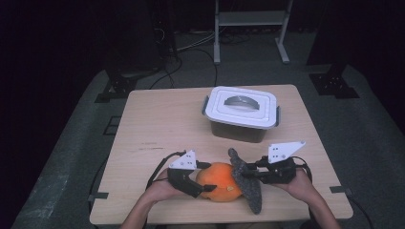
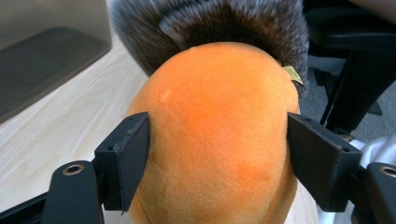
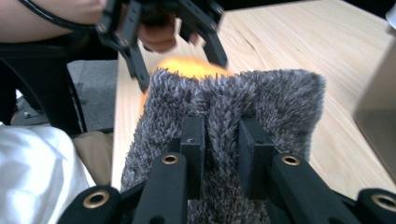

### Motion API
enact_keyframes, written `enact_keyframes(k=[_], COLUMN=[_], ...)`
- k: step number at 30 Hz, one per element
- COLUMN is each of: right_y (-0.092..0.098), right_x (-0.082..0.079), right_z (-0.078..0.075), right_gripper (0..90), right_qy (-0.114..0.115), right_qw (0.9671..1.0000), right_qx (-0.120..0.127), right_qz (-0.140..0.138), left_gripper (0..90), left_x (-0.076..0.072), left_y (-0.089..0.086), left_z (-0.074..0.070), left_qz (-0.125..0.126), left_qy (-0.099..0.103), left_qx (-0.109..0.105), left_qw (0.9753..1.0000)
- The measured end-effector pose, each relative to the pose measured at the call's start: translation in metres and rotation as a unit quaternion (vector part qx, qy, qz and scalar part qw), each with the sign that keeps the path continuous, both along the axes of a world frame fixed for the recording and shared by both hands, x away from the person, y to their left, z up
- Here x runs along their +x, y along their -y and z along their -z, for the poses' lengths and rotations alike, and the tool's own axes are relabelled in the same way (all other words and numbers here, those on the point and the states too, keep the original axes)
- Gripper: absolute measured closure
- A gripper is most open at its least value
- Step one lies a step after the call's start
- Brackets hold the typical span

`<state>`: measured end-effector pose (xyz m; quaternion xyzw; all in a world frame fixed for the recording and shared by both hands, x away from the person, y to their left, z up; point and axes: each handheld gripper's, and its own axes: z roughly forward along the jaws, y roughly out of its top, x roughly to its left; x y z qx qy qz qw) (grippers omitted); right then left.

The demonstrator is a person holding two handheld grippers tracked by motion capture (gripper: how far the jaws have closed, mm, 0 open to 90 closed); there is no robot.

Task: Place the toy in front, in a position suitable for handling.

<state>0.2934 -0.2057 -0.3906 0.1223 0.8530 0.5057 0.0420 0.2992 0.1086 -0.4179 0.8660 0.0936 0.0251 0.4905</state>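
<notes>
So the orange plush toy (image 1: 218, 187) sits at the near edge of the counter (image 1: 157, 124), right between both hands. The left gripper (image 1: 203, 177) has its fingers (image 2: 126, 154) clamped on either side of the orange body, pressing into it. The right gripper (image 1: 249, 172) is pinching a fold of the toy's grey fuzzy part (image 1: 248, 183), fingers (image 3: 194, 149) nearly together with fur squeezed between them. Further back on the counter there's a plastic box (image 1: 241, 114) with a white lid latched on, well apart from the toy.
</notes>
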Motion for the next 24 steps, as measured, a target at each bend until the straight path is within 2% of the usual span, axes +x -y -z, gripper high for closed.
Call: enact_keyframes(k=[2, 4, 6, 12, 14, 18, 20, 22, 24], right_y=[-0.007, -0.012, -0.011, 0.0, 0.001, -0.004, -0.009, -0.015, -0.016], right_x=[-0.002, -0.002, 0.0, 0.005, 0.005, 0.001, -0.001, -0.002, -0.002], right_z=[0.0, 0.008, 0.013, 0.022, 0.018, 0.001, -0.001, 0.007, 0.014], right_gripper=[73.4, 73.4, 73.4, 73.4, 73.4, 73.4, 73.4, 73.3, 73.3], right_qy=[0.0, -0.01, -0.021, -0.034, -0.029, -0.009, -0.006, -0.015, -0.027], right_qw=[0.9999, 0.9996, 0.9994, 0.9985, 0.9988, 0.9998, 0.9997, 0.9992, 0.9988], right_qx=[-0.008, -0.022, -0.017, -0.044, -0.039, 0.006, -0.001, -0.025, -0.017], right_qz=[-0.011, -0.017, -0.021, -0.001, 0.0, -0.014, -0.023, -0.028, -0.038], left_gripper=[24.8, 24.8, 24.8, 24.7, 24.7, 23.5, 21.9, 19.3, 15.1], left_x=[0.0, 0.001, 0.001, 0.004, 0.003, -0.001, -0.001, 0.0, 0.001], left_y=[-0.001, -0.002, -0.003, -0.007, -0.005, -0.001, -0.001, -0.001, -0.001], left_z=[0.0, 0.0, 0.0, 0.001, 0.001, -0.001, -0.001, -0.002, -0.004], left_qz=[-0.002, -0.002, -0.002, -0.005, -0.001, 0.01, 0.009, 0.009, 0.005], left_qy=[-0.001, 0.0, -0.001, -0.01, -0.009, 0.0, -0.003, -0.008, -0.018], left_qx=[0.004, 0.006, 0.007, 0.003, 0.005, 0.01, 0.009, 0.009, 0.006], left_qw=[1.0, 1.0, 1.0, 0.9999, 0.9999, 0.9999, 0.9999, 0.9999, 0.9998])
